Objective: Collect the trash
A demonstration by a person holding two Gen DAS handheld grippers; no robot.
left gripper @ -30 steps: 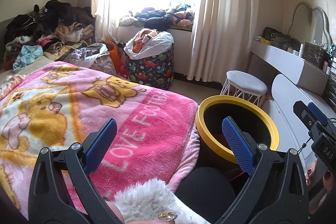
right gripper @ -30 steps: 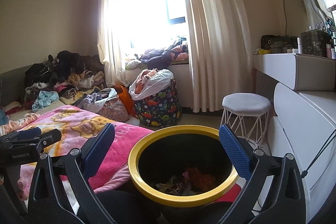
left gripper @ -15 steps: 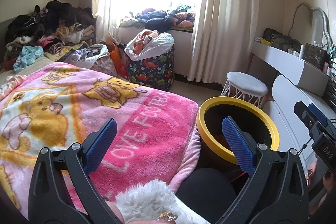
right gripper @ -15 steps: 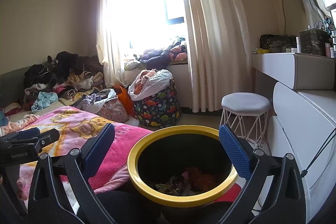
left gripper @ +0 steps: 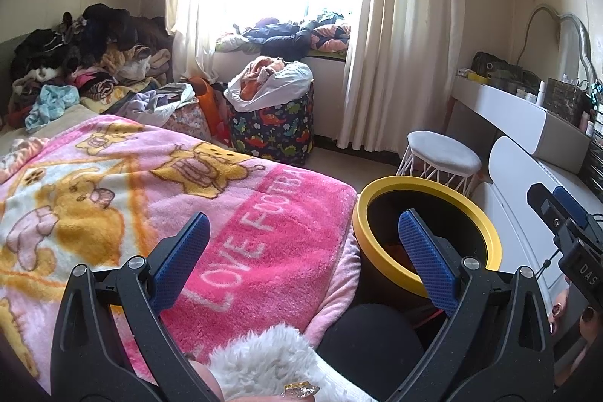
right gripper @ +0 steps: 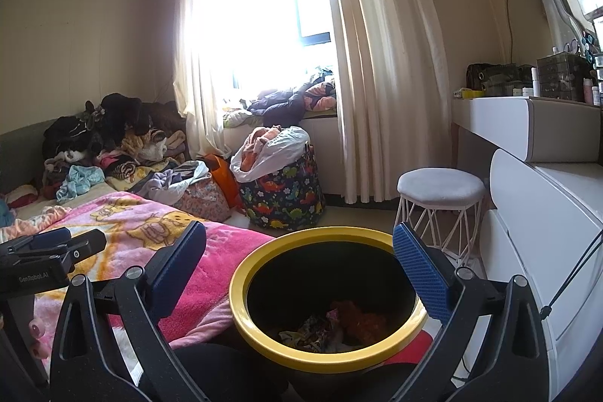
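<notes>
Standing upright beside the pink blanket, the yellow-rimmed bin opened straight upward, trash in its bottom. The right gripper hovered above it, fingers spread wide, empty. The left gripper gaped wide too, over the blanket's edge.

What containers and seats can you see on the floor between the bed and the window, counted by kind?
Yellow-rimmed trash bin: 1
Dinosaur-print fabric basket: 1
White round stool: 1
Total: 3
</notes>
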